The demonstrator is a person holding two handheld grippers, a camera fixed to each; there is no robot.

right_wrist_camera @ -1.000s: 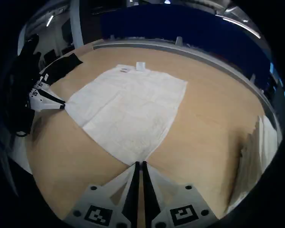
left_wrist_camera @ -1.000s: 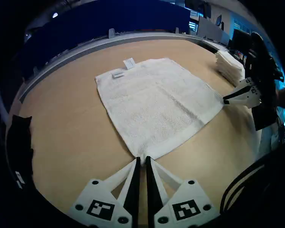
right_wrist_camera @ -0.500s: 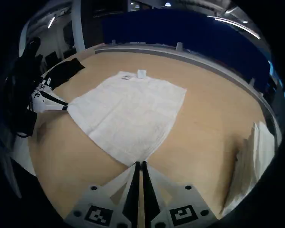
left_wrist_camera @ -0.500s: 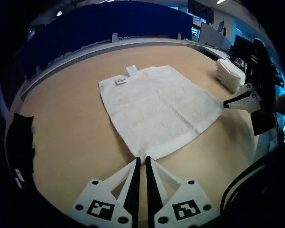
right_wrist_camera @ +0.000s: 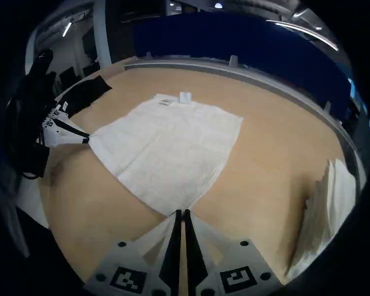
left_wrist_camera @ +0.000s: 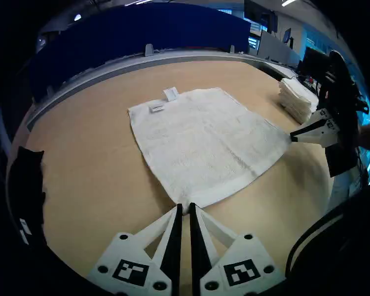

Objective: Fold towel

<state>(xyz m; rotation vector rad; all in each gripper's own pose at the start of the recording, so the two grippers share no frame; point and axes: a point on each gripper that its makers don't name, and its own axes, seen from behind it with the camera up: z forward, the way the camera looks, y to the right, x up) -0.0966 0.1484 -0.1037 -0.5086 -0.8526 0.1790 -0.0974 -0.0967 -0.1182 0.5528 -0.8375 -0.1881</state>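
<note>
A white towel (left_wrist_camera: 204,138) lies spread on the wooden table, with a small label at its far edge. My left gripper (left_wrist_camera: 185,209) is shut on the towel's near corner in the left gripper view. The right gripper (left_wrist_camera: 294,134) shows at that view's right, pinching another corner. In the right gripper view the same towel (right_wrist_camera: 170,143) stretches away from my right gripper (right_wrist_camera: 181,213), which is shut on its near corner. The left gripper (right_wrist_camera: 85,139) appears at the left there, holding its corner. Both held corners look slightly raised off the table.
A stack of folded white towels (left_wrist_camera: 297,96) sits at the table's right side, also seen as the stack (right_wrist_camera: 328,207) in the right gripper view. A black cloth (right_wrist_camera: 86,91) lies at the far left. A blue partition (left_wrist_camera: 135,29) backs the table (left_wrist_camera: 86,148).
The towel has shifted slightly away from the back edge and been pulled flatter between the two grippers. Both grippers stay shut on their corners.
</note>
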